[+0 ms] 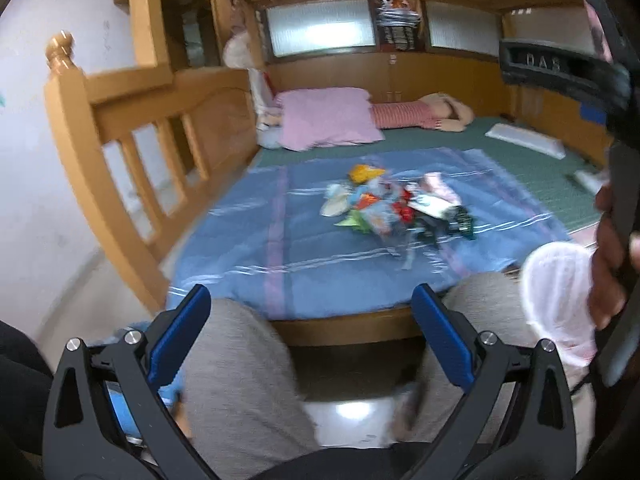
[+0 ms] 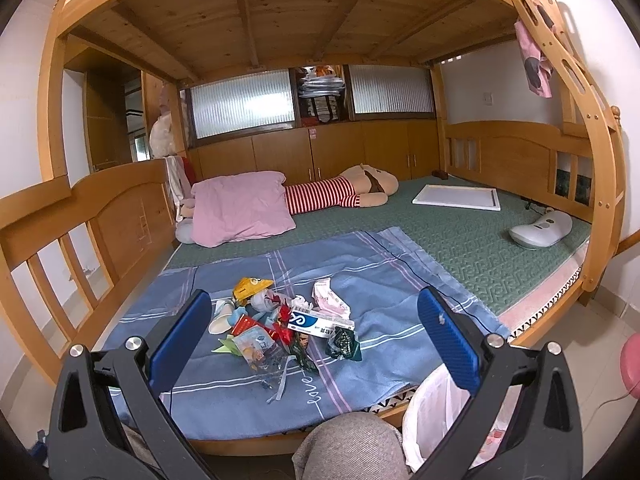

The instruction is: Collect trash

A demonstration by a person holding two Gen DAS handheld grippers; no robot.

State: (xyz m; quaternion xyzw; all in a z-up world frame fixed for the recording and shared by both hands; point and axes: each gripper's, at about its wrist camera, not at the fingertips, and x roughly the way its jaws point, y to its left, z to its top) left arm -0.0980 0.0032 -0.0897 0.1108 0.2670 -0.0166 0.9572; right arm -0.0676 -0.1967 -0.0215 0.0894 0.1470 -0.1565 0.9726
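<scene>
Both grippers open; white-lined bin beside bed

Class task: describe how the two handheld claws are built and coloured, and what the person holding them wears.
Both the left claw and the right claw have black angular frames, silver round bolts at the joints and flat blue textured finger pads. The person wears grey trousers.

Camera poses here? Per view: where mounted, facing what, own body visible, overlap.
Left wrist: on the open left hand-held gripper, low at the bed's edge, facing the trash pile; grey-clad knees and a hand show.
Right wrist: on the open right hand-held gripper, higher, facing the trash pile; one knee shows.
Shared: pile, blue blanket, pink pillow, white-lined bin.
</scene>
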